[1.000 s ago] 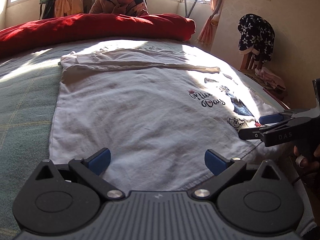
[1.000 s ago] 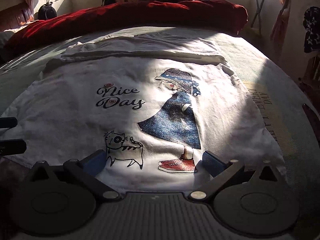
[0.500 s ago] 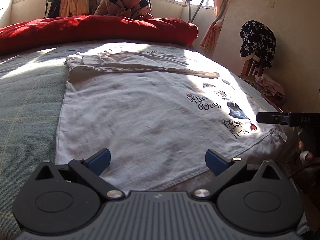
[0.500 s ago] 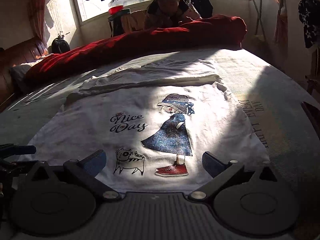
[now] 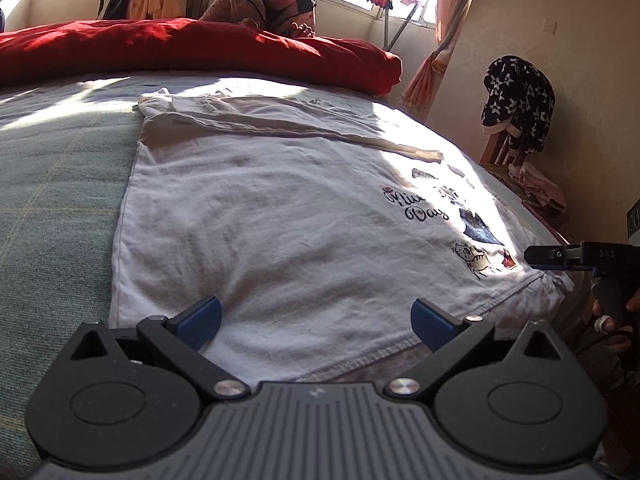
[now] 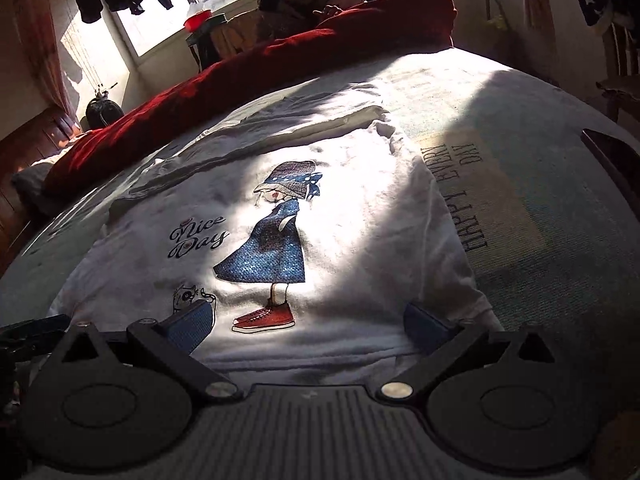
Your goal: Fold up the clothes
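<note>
My left gripper (image 5: 316, 320) stands with its jaws spread wide, gripping nothing, at the near edge of the bed (image 5: 56, 200). The white T-shirt (image 5: 260, 232) lies flat on the bed straight ahead of me; its hem runs across between my two blue pads (image 5: 200, 318), just beyond and below them, and whether they touch the cloth I cannot tell. My right gripper (image 6: 308, 326) is just as wide and just as empty, poised over the same hem toward the shirt's right near corner, with the printed red shoe (image 6: 264, 318) between its fingers. The shirt's far part is folded back on itself into a band that reaches toward the red quilt (image 5: 192, 52) along the far edge of the bed. The print of a girl in a blue dress (image 6: 272, 248) and the words "Nice Day" (image 6: 198, 236) face up. No container shows in either view. From my left camera the right gripper (image 5: 548, 258) appears edge-on beside the shirt's right corner.
</note>
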Action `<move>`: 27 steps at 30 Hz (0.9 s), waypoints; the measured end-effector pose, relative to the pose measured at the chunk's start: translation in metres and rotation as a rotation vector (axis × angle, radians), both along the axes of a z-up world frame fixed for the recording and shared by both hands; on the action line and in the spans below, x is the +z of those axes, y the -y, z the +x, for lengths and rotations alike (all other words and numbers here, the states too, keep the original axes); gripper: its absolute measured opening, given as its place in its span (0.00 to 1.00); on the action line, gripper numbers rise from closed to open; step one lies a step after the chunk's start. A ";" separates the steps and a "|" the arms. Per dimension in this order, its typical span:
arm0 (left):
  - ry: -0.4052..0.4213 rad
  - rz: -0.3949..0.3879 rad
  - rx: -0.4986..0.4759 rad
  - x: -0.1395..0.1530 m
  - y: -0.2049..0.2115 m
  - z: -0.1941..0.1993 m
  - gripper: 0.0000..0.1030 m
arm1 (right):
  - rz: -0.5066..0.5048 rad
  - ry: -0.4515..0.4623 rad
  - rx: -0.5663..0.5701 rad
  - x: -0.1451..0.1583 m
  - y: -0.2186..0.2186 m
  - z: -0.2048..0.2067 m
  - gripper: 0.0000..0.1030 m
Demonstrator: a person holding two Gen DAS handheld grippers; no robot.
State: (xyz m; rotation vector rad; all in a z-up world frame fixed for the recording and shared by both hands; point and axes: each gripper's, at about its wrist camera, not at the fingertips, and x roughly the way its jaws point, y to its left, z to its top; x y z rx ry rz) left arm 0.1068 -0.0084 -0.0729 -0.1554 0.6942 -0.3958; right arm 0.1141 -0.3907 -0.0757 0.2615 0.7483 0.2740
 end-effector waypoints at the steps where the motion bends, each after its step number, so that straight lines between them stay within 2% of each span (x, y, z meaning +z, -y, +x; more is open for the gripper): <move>1: -0.001 -0.006 -0.001 0.000 -0.001 0.000 0.97 | -0.032 -0.003 0.015 0.001 -0.003 0.000 1.00; 5: -0.004 -0.040 0.006 -0.001 -0.005 0.002 0.98 | -0.142 -0.023 0.045 -0.002 -0.015 0.003 1.00; 10: 0.003 -0.043 0.001 -0.003 -0.005 0.001 0.98 | -0.272 -0.031 0.030 -0.007 -0.034 0.005 1.00; 15: 0.000 -0.066 0.004 -0.003 -0.008 0.001 0.98 | -0.291 -0.033 0.014 0.000 -0.037 0.004 1.00; 18: -0.004 -0.069 0.005 -0.003 -0.008 0.002 0.98 | -0.271 0.001 0.035 0.016 -0.039 -0.001 0.97; 22: 0.004 -0.052 0.004 -0.003 -0.006 0.001 0.98 | -0.391 0.058 0.118 0.027 -0.059 -0.009 0.97; 25: 0.015 -0.026 -0.005 -0.003 -0.003 -0.001 0.98 | -0.464 0.025 0.166 0.014 -0.068 -0.010 0.97; 27: 0.022 -0.003 -0.015 -0.002 -0.001 -0.003 0.98 | -0.432 0.000 0.163 0.007 -0.062 -0.008 1.00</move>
